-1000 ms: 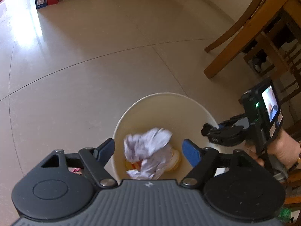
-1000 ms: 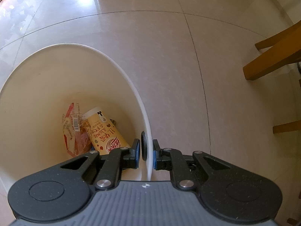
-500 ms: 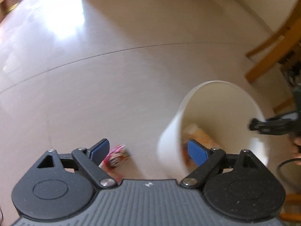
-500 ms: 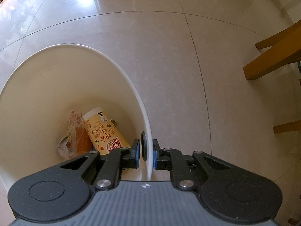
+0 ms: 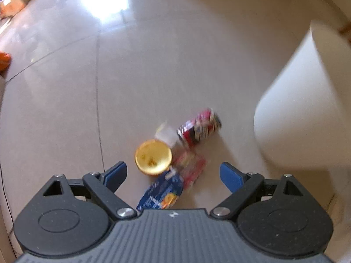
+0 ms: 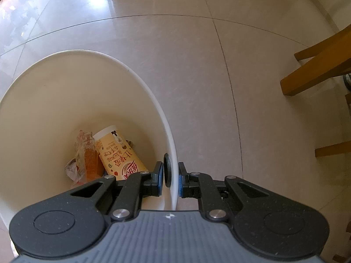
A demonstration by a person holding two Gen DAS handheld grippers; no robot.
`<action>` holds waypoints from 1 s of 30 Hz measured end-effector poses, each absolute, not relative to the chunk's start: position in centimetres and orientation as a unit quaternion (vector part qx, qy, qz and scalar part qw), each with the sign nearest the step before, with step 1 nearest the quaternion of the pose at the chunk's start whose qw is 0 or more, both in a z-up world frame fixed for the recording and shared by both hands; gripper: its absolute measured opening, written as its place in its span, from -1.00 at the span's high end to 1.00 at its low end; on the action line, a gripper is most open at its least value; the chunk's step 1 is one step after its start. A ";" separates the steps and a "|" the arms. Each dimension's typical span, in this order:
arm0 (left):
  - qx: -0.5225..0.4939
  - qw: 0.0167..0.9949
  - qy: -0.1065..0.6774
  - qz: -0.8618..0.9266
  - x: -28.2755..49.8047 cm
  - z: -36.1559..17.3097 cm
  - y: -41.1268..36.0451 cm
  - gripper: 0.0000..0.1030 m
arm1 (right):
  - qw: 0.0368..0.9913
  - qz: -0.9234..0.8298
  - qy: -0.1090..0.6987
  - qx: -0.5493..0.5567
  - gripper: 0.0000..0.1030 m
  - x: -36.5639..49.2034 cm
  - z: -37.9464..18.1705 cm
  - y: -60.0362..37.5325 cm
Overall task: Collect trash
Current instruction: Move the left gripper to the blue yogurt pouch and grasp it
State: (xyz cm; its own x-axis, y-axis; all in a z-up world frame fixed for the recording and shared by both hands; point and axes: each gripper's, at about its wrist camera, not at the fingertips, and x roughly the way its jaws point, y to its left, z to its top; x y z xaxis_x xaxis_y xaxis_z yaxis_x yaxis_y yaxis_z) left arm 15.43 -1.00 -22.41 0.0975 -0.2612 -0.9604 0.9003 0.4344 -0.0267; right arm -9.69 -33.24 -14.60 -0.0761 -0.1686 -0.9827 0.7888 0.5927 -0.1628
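**Tiled floor, litter waiting beside the bin**

Glossy floor tiles (image 5: 153, 54) carry a tight cluster of litter: a crushed red can (image 5: 198, 127), an orange cup (image 5: 153, 159) lying open-mouthed, a blue packet (image 5: 161, 194), a red wrapper (image 5: 190, 166), all touching or nearly so. Light stuff, likely; the can is dented but stiff and takes a pinch across its body, the cup at its rim. Left gripper (image 5: 173, 175) hovers above, jaws wide and empty. Right gripper (image 6: 170, 178) clamps the white bin (image 6: 65, 83) at its rim; a milk-tea cup (image 6: 118, 153) lies inside.
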 end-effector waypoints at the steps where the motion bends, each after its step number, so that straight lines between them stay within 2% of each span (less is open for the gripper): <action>1: 0.324 0.663 0.510 -0.442 14.7 -23.4 -1.2 -0.78 | 0.633 -0.379 0.628 0.246 0.70 -9.6 -14.6 -33.2; 7: 0.419 0.612 0.468 -0.480 13.0 -29.7 0.4 -0.77 | 0.631 -0.386 0.628 0.242 0.69 -9.3 -14.7 -32.9; 15: 0.474 0.580 0.450 -0.486 13.1 -36.4 1.2 -0.68 | 0.630 -0.388 0.627 0.243 0.69 -9.4 -14.6 -32.8; 24: 0.478 0.560 0.456 -0.501 13.6 -39.3 0.8 -0.42 | 0.629 -0.385 0.629 0.245 0.70 -9.4 -14.6 -33.1; 26: 0.477 0.555 0.457 -0.506 13.7 -39.5 0.7 -0.23 | 0.629 -0.386 0.629 0.245 0.70 -9.4 -14.6 -33.1; 30: 0.468 0.551 0.462 -0.514 14.0 -39.3 0.5 -0.18 | 0.628 -0.389 0.626 0.249 0.70 -9.4 -14.7 -33.1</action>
State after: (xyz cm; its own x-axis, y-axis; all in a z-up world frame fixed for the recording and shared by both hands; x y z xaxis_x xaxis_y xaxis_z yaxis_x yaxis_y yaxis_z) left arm 13.95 0.51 -39.33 0.0444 -0.1350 -0.9899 0.9986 0.0338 0.0402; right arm -9.41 -33.12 -14.67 -0.0874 -0.1777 -0.9802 0.8003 0.5734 -0.1753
